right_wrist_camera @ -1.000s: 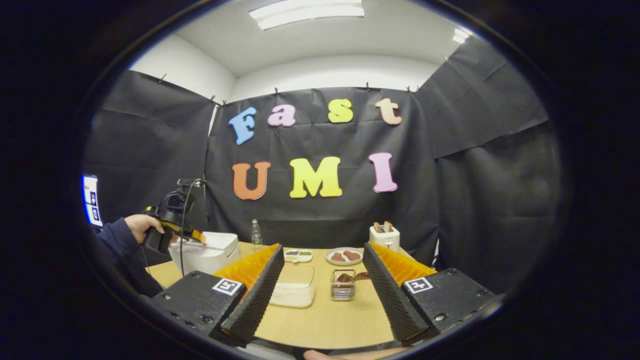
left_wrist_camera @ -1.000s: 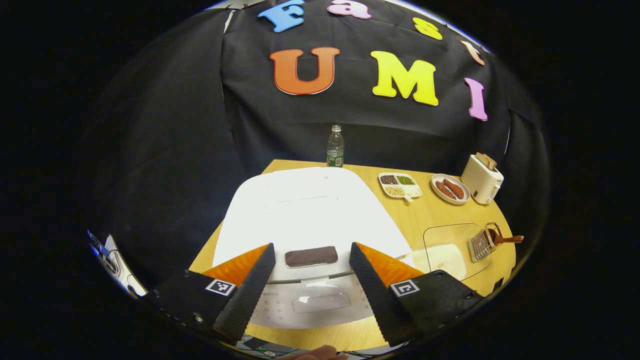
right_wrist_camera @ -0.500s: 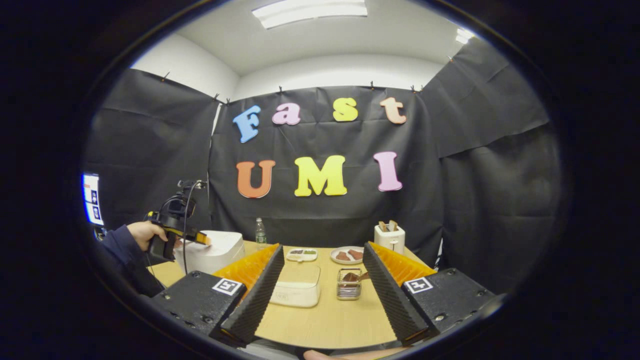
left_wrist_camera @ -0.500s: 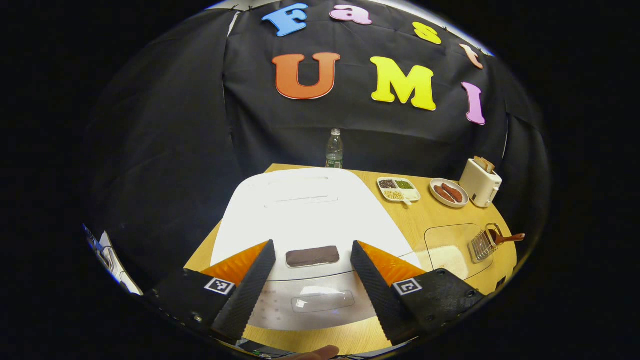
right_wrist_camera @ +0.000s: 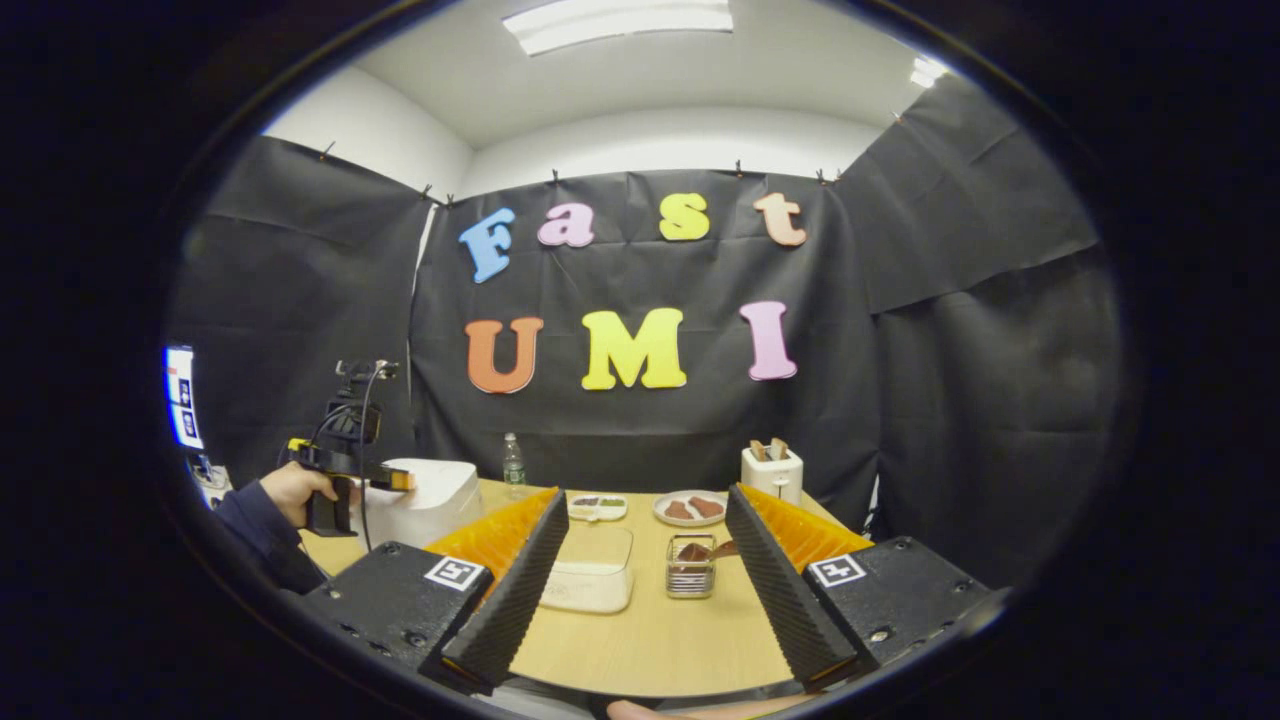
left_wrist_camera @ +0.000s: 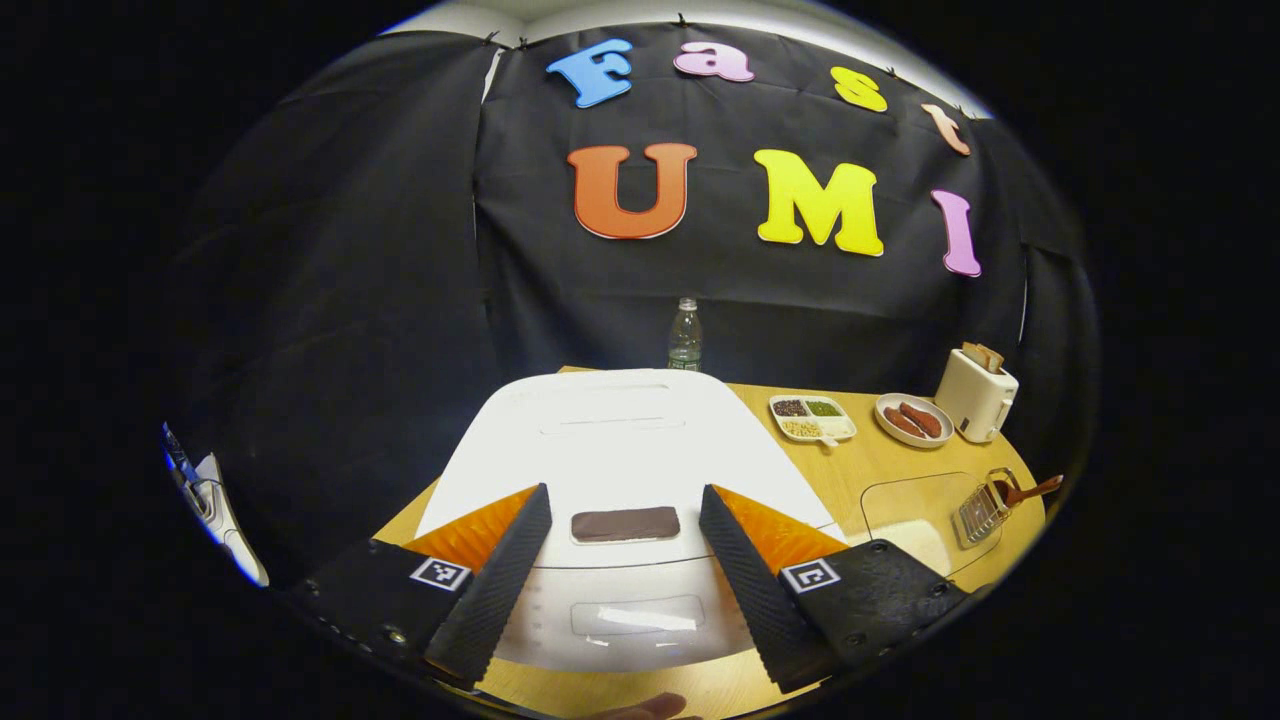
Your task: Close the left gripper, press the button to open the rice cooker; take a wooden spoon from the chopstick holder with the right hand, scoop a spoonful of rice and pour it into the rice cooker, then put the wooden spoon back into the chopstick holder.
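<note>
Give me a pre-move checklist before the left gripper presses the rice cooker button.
1. Left gripper closed for pressing: not ok, its fingers stand wide apart.
2. Lined up: ok, the dark button sits between the fingers in the left gripper view.
3. Rice cooker lid down: ok, not yet opened.
4. Contact with the button: cannot tell.
5. Right gripper free: ok, open and holding nothing.
6. Wooden spoon in the chopstick holder: ok, beside the rice container.
</note>
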### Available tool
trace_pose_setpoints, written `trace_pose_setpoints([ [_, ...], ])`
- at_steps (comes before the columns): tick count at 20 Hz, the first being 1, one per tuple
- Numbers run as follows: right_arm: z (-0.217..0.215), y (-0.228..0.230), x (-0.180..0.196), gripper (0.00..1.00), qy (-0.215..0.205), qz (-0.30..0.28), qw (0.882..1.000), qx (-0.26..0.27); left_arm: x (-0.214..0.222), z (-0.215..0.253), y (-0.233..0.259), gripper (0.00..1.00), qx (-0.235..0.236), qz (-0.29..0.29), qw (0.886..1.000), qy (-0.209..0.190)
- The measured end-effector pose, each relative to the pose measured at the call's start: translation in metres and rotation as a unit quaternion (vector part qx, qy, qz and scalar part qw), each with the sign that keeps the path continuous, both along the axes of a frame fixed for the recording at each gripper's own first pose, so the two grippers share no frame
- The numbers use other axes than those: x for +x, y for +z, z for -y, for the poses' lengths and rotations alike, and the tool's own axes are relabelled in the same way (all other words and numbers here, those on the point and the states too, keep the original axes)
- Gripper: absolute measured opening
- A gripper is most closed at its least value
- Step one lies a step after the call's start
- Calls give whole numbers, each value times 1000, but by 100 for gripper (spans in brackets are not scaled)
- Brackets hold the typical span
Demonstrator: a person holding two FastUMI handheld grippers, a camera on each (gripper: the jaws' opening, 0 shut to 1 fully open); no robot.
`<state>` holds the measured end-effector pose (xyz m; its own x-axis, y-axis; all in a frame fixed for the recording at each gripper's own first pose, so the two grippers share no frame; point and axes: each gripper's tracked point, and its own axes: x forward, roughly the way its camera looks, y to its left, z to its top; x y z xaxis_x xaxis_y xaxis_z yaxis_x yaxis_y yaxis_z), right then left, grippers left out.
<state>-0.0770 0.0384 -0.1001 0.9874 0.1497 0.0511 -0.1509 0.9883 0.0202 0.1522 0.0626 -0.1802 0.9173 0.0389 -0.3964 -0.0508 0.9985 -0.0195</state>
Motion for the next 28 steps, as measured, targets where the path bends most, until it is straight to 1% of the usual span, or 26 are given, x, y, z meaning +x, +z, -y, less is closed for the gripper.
trace_pose_setpoints([
  [3,0,-3,4,100,-2,-7,1000,3,0,0,11,96,-23,15,1000,-6],
  [4,0,-2,5,100,-3,-6,1000,6,-2,-1,17,94,-18,27,999,-4],
  [5,2,-1,6,99,-5,-6,1000,9,-5,-4,26,95,-11,43,999,0],
  [6,4,-1,7,100,-9,-7,1000,10,-8,-4,36,95,-5,59,998,1],
  [10,9,-4,15,100,-19,-11,1000,10,-43,5,75,94,0,98,995,0],
  [12,15,-3,15,100,-25,-13,1000,10,-64,15,97,94,-3,122,993,-8],
  [16,31,6,17,99,-43,-4,999,31,-108,32,127,94,0,165,986,-26],
  [17,33,5,17,98,-46,-4,998,31,-118,38,130,94,-4,169,985,-32],
  [18,36,3,16,100,-49,-5,998,29,-129,45,132,94,-8,174,984,-40],
  [19,40,3,15,100,-52,-6,998,29,-139,52,131,94,-11,177,983,-47],
  [22,42,1,17,100,-52,-9,998,32,-166,52,120,94,8,184,982,-49],
  [24,41,-1,17,100,-50,-12,998,33,-175,43,119,95,28,195,980,-25],
  [25,40,-2,18,100,-49,-13,998,34,-180,40,118,95,34,201,979,-21],
  [26,40,-1,18,99,-48,-13,998,35,-185,43,116,96,30,204,978,-21],
  [28,39,-2,19,100,-47,-14,998,40,-196,46,116,96,17,213,977,-22],
])
